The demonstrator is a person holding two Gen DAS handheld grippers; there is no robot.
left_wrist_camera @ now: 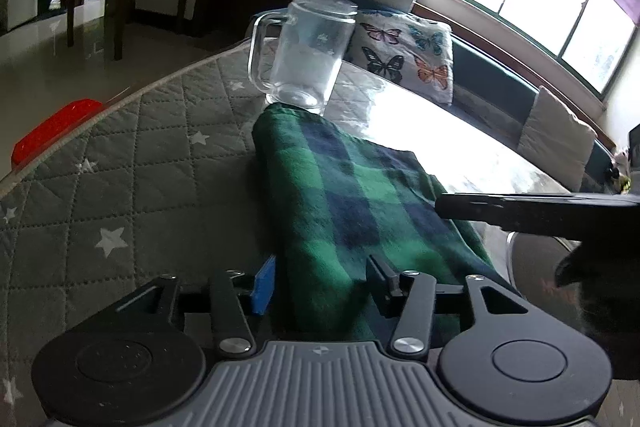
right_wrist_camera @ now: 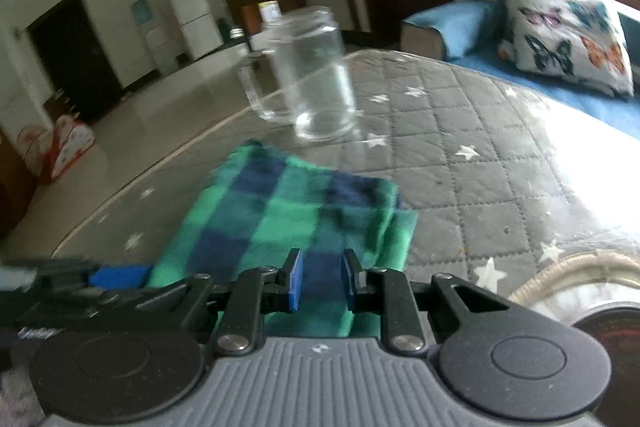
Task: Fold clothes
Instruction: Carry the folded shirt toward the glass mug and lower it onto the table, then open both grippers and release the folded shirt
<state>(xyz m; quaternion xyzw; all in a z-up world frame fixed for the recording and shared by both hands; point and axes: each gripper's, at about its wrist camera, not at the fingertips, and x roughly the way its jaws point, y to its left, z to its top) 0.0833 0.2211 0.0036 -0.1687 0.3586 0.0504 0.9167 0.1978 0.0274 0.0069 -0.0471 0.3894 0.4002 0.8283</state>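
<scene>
A green and navy plaid cloth lies folded on a grey quilted star-print surface; it also shows in the right wrist view. My left gripper is open, its jaws standing either side of the cloth's near edge, which lies between them. My right gripper is open with a narrower gap, just above the cloth's near edge. The right gripper shows as a dark bar at the cloth's right side in the left wrist view. The left gripper's blue pad shows at the cloth's left corner.
A clear glass mug stands just beyond the cloth's far end, also in the right wrist view. A butterfly pillow lies on a blue sofa behind. A red object sits past the left edge. A round rimmed object lies at right.
</scene>
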